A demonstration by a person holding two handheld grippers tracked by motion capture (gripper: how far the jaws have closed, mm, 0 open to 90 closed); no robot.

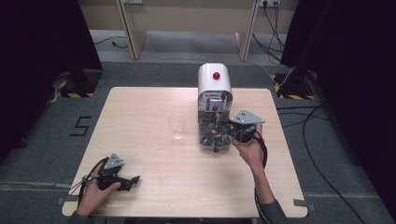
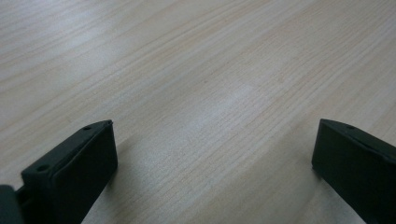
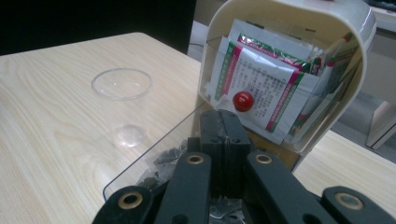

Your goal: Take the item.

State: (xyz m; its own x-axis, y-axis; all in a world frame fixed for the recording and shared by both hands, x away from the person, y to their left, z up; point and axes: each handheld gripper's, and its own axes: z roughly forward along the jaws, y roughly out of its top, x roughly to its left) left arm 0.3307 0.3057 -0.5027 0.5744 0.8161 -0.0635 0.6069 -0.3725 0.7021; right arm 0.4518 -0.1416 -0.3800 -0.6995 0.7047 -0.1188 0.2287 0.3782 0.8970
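Two grippers are at work: the left gripper [image 2: 215, 172] rests with its jaws spread wide over bare table [image 1: 154, 186], holding nothing. Further right stands a clear plastic cup [image 3: 122, 105], left of the right gripper's fingertips and apart from them (thin, light, easily crushed or tipped; best taken gently below the rim). The right gripper [image 3: 225, 122] is pressed closed, reaching into the dispenser's [image 3: 289, 70] open drawer of small packets [image 3: 163, 161], which look light, crinkly and slippery.

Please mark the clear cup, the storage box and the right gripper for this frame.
clear cup [image 3: 122, 105], right gripper view, on its side wall.
storage box [image 1: 214, 79], high view, on its white domed top.
right gripper [image 3: 224, 122], right gripper view, at the tips of its closed jaws.
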